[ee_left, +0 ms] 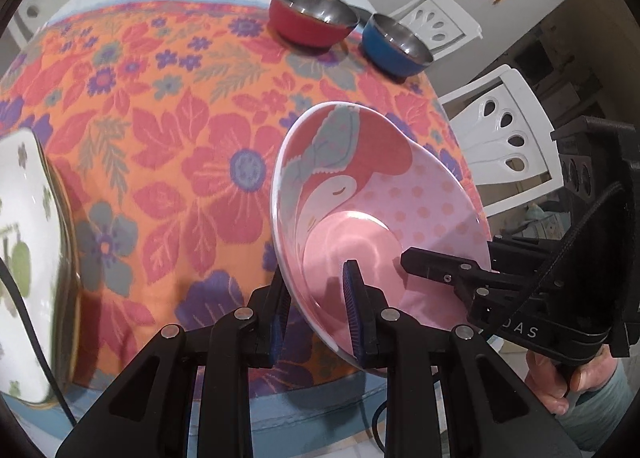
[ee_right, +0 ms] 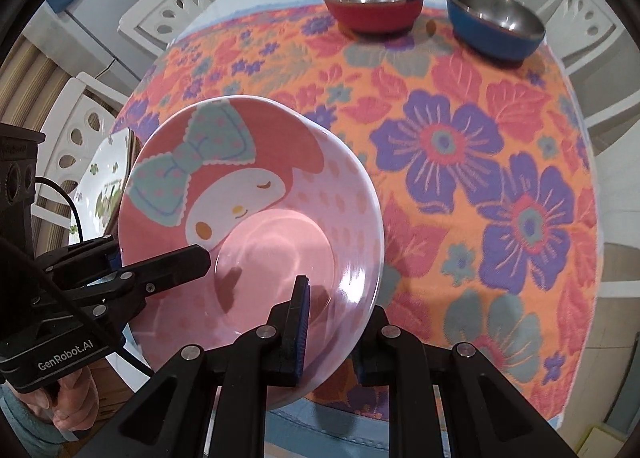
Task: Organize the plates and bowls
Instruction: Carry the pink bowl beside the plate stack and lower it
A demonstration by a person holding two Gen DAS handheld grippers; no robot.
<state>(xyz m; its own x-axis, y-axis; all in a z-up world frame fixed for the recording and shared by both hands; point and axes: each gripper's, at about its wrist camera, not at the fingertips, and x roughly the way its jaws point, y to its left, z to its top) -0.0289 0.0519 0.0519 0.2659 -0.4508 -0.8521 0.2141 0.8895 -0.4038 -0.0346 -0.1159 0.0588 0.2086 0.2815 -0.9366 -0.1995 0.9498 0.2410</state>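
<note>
Both jaws are pinching the pink bowl (ee_right: 256,225): the left gripper (ee_left: 318,314) and the right gripper (ee_right: 332,330) are each clamping its near rim, one finger inside, one outside, holding it tilted above the floral cloth (ee_right: 460,185). Beyond the pink bowl, a red bowl (ee_right: 372,5) and blue bowl (ee_right: 494,21) are sitting side by side.

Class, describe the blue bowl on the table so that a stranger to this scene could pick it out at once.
Start at the floral tablecloth and go to its far edge, where two steel-lined bowls stand side by side. The blue bowl is the right one, nearest the cloth's corner; its neighbour, the red bowl, differs only in outer colour.
</note>
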